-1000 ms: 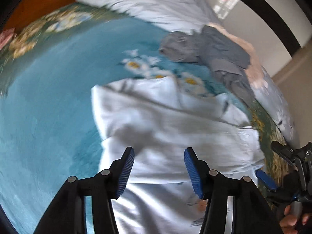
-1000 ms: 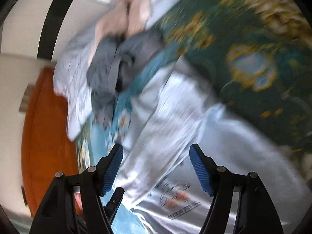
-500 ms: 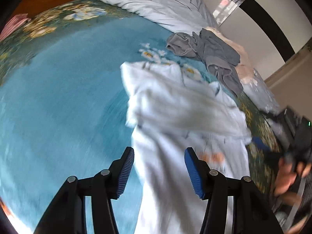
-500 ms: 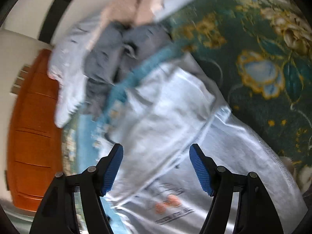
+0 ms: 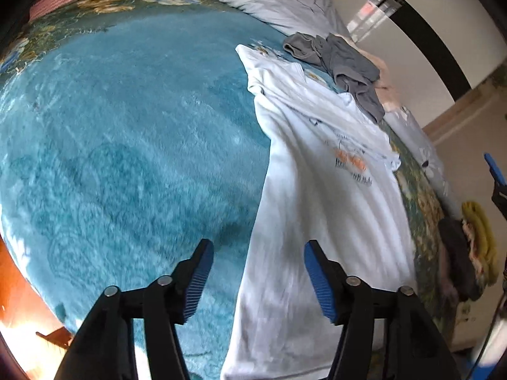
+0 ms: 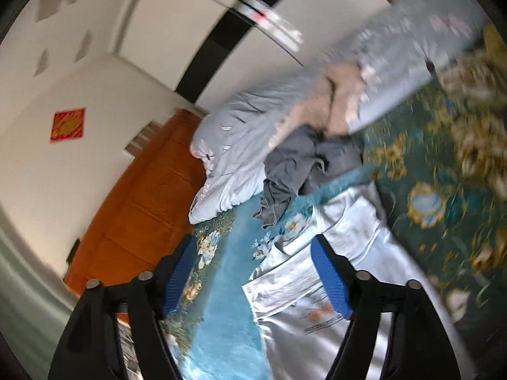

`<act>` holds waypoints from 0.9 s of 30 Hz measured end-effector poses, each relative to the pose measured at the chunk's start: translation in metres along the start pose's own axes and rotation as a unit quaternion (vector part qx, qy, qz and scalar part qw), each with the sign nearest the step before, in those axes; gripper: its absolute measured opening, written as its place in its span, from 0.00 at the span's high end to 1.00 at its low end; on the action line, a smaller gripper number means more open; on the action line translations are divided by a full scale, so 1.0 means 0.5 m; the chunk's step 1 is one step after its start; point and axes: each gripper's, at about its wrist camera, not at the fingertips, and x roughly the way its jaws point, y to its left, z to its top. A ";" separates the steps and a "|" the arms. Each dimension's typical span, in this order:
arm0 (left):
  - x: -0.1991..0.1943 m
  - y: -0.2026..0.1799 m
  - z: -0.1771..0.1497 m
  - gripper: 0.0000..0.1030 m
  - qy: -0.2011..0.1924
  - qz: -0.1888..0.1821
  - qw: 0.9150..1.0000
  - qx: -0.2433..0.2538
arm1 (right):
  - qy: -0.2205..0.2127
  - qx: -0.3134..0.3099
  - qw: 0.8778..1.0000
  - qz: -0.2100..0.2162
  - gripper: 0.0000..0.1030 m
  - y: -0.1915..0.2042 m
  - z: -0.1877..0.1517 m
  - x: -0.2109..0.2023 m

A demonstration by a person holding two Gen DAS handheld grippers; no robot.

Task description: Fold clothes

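now both grippers — left (image 5: 257, 280), right (image 6: 253, 277) — gape empty, pulled back off the shirt (image 5: 317, 196).

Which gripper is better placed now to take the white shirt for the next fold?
Probably left. The left gripper is open, with the white shirt's near edge between its fingers. The right gripper is open too, but points mostly past it.

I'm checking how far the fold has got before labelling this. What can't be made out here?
- White shirt: hem cut off by the left wrist view's bottom edge.
- Shirt print: blurred, partly behind the right gripper finger.
- Grey clothes: bunched, type unclear.
- Right view's bedspread: motion-blurred.
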 end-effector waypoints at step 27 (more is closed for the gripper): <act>-0.008 0.086 -0.089 0.29 0.022 -0.202 0.973 -0.111 | 0.327 -0.024 0.944 -0.035 0.29 -0.418 -0.195 -0.118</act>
